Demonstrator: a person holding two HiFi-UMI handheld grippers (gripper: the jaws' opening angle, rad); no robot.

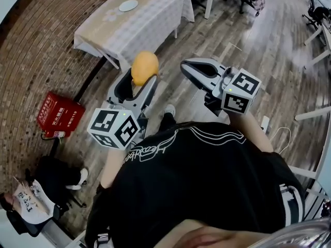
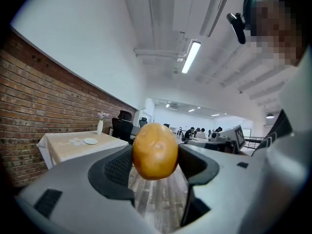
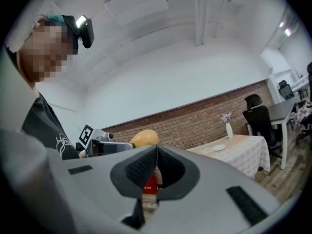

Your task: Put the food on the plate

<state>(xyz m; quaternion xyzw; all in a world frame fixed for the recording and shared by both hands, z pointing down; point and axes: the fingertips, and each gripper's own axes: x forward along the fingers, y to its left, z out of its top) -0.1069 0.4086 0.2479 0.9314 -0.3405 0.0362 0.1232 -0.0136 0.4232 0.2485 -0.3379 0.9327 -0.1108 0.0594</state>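
1. Food, a rounded orange-yellow piece (image 1: 145,66), shows in the head view pinched at the tips of the left tongs (image 1: 138,84), up in the air over the wooden floor. The right tongs (image 1: 186,66) are pressed together on nothing. The bench (image 1: 155,25) with the white plate (image 1: 128,5) stands well apart, ahead.
2. Left gripper view: both pads press the food's flanks (image 2: 155,151) about its middle, and it bulges above and below them. The plate (image 2: 90,141) lies far off on the bench.
3. Right gripper view: the pads (image 3: 146,167) meet with nothing between. The food (image 3: 145,138) shows beyond them, and the plate (image 3: 219,147) to the right.
4. My guess is that the skin is smooth and the body firm and fairly light. Being round, it could slip from the tips or roll, so a hold across the widest part suits it.
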